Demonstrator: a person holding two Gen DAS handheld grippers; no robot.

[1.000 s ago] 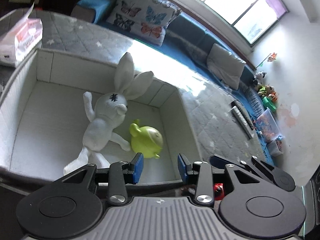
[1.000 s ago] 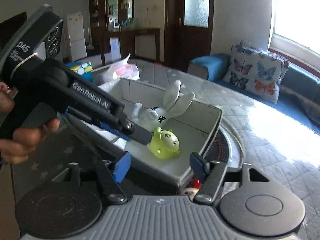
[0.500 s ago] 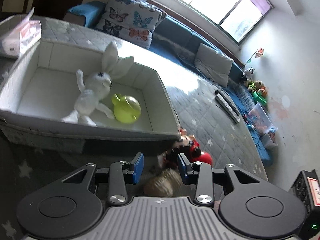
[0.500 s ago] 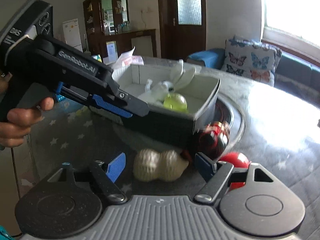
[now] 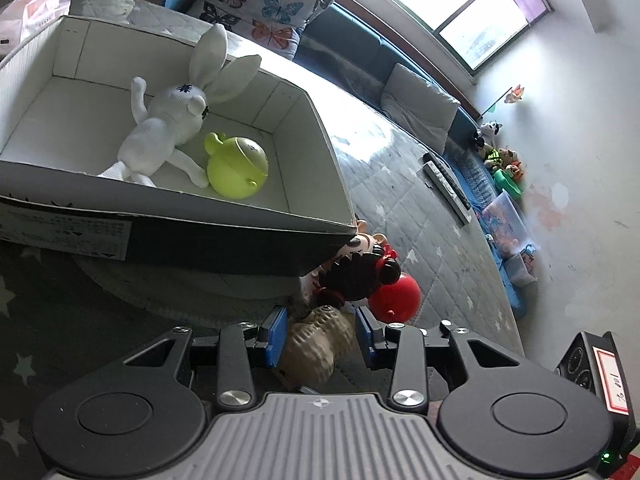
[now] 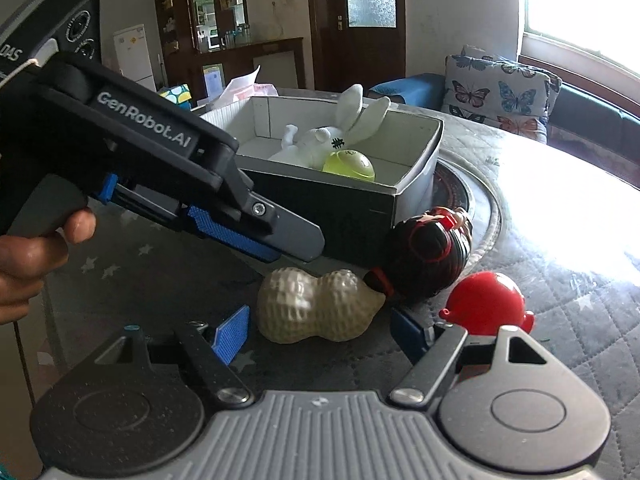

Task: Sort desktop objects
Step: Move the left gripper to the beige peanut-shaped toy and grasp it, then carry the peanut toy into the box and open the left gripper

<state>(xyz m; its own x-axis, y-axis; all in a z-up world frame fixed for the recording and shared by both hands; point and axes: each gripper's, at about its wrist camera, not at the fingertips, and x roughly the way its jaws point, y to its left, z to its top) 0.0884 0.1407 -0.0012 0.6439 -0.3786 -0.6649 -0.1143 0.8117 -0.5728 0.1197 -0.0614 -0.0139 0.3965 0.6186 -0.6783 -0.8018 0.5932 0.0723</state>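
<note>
A beige peanut-shaped toy lies on the grey star cloth beside the box. My left gripper is open with its blue pads either side of the peanut, not closed on it. My right gripper is open just in front of the same peanut. A dark-haired doll and a red round toy lie close by. The cardboard box holds a white plush rabbit and a lime-green round toy.
The left gripper's body crosses the right wrist view from the left, above the peanut. A tissue pack sits behind the box. Two remotes lie on the far cloth. A sofa with butterfly cushions stands beyond the table.
Both grippers have dropped from above the box down to table level. The peanut toy, doll and red toy have come into view, and the left pads now flank the peanut.
</note>
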